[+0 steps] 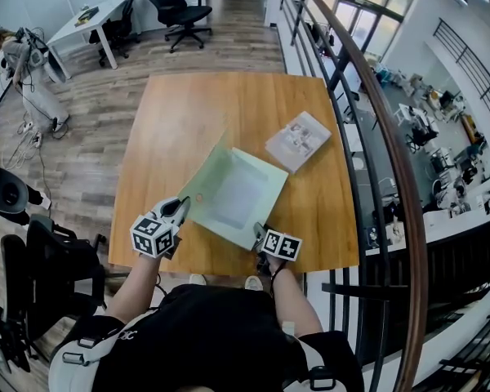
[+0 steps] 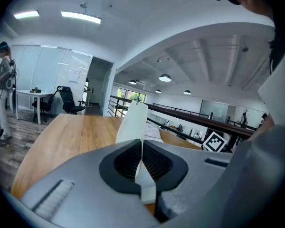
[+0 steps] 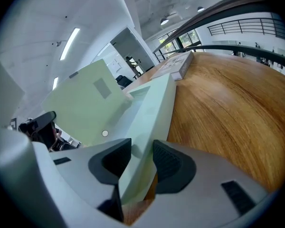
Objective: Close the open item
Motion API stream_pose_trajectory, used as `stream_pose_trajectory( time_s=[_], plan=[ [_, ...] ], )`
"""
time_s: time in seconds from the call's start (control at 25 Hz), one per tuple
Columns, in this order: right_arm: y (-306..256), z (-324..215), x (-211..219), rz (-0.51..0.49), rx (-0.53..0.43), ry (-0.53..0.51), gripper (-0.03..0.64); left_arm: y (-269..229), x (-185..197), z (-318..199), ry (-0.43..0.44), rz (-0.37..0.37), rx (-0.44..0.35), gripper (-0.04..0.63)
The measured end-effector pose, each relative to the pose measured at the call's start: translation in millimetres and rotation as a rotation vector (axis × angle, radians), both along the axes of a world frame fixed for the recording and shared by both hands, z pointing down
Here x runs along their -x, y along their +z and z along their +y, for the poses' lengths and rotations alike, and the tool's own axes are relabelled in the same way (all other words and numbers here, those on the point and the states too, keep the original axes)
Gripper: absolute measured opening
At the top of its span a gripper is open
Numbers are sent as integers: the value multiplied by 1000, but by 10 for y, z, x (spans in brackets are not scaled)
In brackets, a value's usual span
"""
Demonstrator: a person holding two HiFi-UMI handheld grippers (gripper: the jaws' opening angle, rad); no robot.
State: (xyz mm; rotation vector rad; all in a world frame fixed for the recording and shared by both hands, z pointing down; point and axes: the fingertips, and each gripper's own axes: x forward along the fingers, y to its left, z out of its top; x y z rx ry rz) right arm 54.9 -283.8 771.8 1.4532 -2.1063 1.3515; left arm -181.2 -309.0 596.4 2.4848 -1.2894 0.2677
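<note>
A pale green flat box (image 1: 238, 196) lies open near the front edge of the wooden table (image 1: 188, 113). Its lid (image 1: 202, 183) stands raised along the left side. My left gripper (image 1: 176, 214) is shut on the lid's front corner; in the left gripper view the thin pale lid (image 2: 133, 120) runs up from between the closed jaws of the left gripper (image 2: 142, 163). My right gripper (image 1: 261, 235) holds the box's front right corner. In the right gripper view the right gripper (image 3: 140, 161) is shut on the box's wall (image 3: 156, 103), and the lid (image 3: 88, 103) rises on the left.
A white printed booklet (image 1: 298, 140) lies on the table behind the box, to the right. A dark railing (image 1: 367, 96) runs close along the table's right edge. Office chairs (image 1: 180, 6) and a standing person (image 1: 28, 80) are far back on the left.
</note>
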Motion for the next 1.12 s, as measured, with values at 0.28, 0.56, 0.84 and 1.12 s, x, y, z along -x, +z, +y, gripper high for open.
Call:
stream_pose_trajectory(
  time_s=[0.28, 0.56, 0.84, 1.12],
  plan=[
    [10, 10, 25, -6, -4, -6, 147, 131, -420, 182, 146, -123, -18, 6],
    [29, 7, 45, -21, -19, -8, 147, 320, -786, 342, 276, -177, 16, 17],
    [26, 3, 44, 0, -4, -28, 147, 591, -1131, 498, 371, -204, 72, 26],
    [32, 20, 36, -32, 0, -28, 147, 865, -1336, 618, 425, -225, 136, 35]
  ],
)
